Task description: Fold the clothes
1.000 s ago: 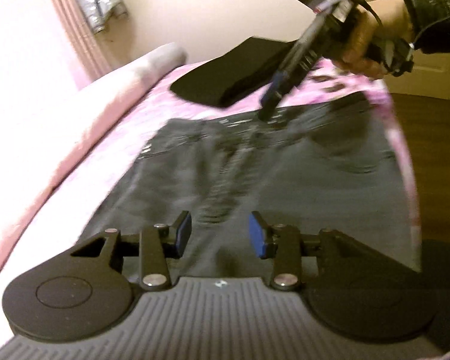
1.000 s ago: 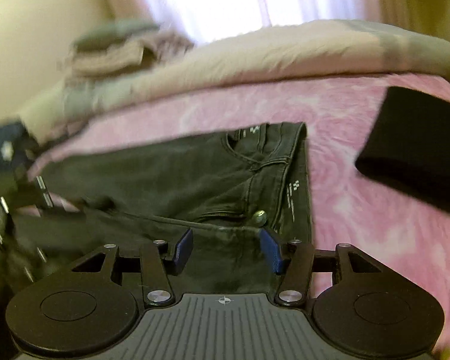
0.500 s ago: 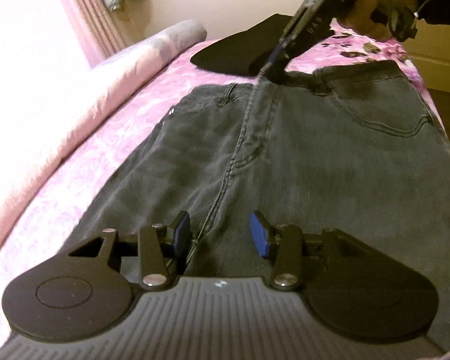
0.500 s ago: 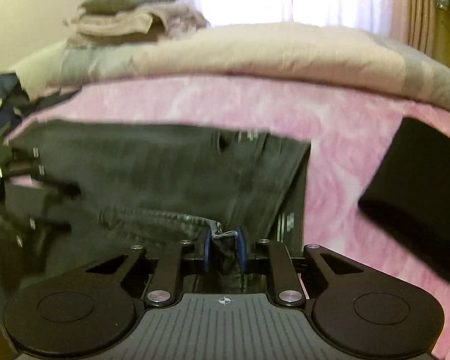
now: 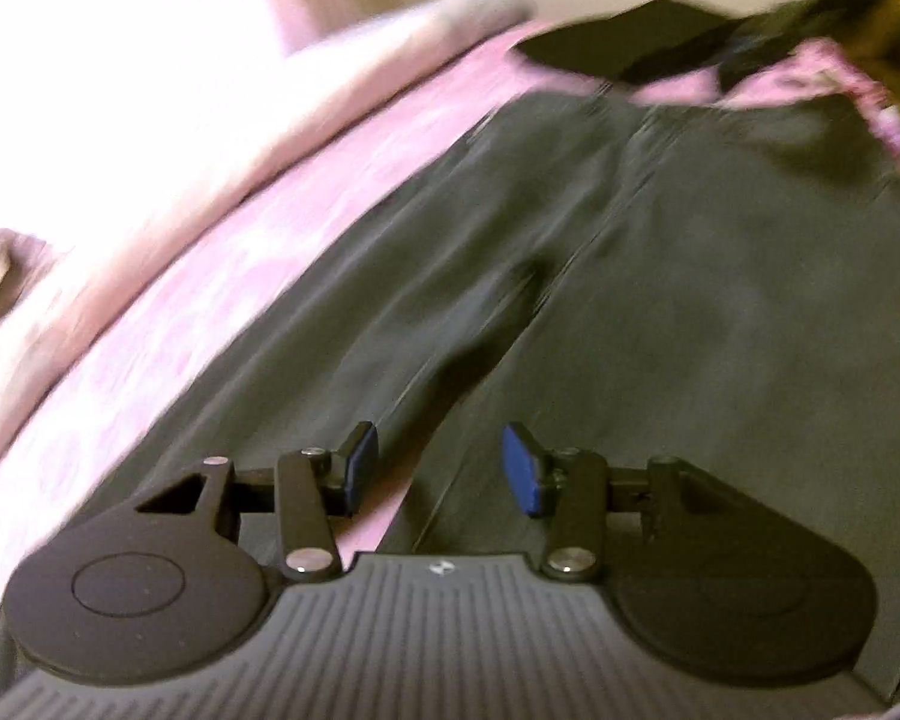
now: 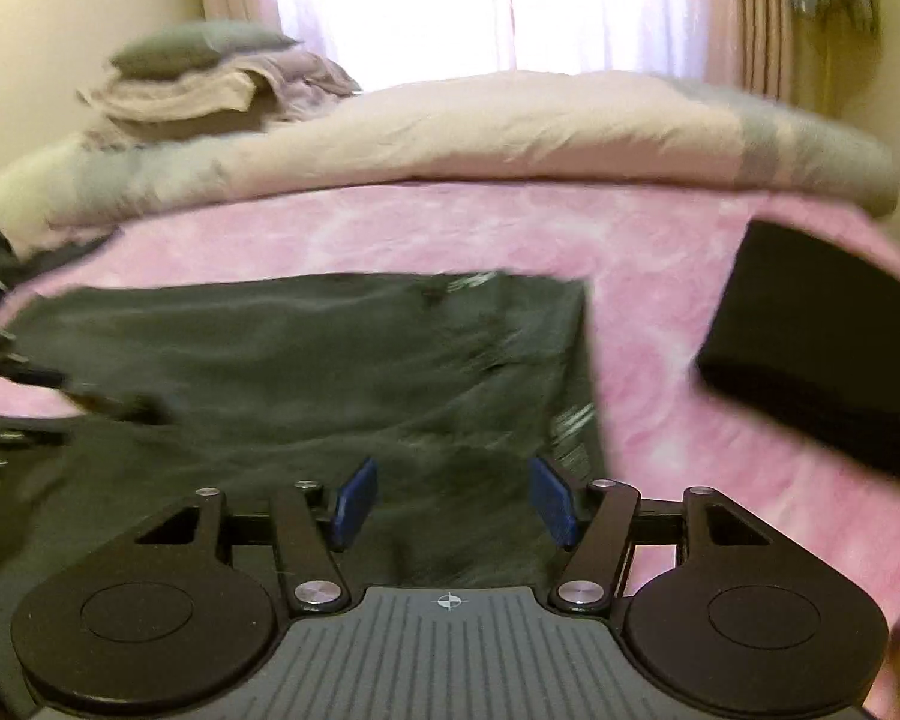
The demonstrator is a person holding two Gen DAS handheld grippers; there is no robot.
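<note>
Dark grey jeans (image 5: pixel 660 276) lie spread flat on a pink bedspread (image 5: pixel 222 276), waistband at the far end. My left gripper (image 5: pixel 441 468) is open and empty, hovering low over the legs near the split between them. In the right wrist view the jeans (image 6: pixel 306 372) lie sideways, waistband to the right. My right gripper (image 6: pixel 450 501) is open and empty just above the waistband area. The other gripper shows as a blurred dark shape at the left edge (image 6: pixel 6 372).
A folded black garment (image 6: pixel 822 360) lies on the bedspread (image 6: pixel 660 300) right of the waistband; it also shows in the left wrist view (image 5: pixel 642 42). A rolled beige and grey duvet (image 6: pixel 480 138) runs along the far side, with folded linens (image 6: pixel 210 84) on it.
My right gripper was shut on the jeans' waistband half a second ago; it has opened and let go. My left gripper has drawn back toward the legs. Both views are motion-blurred.
</note>
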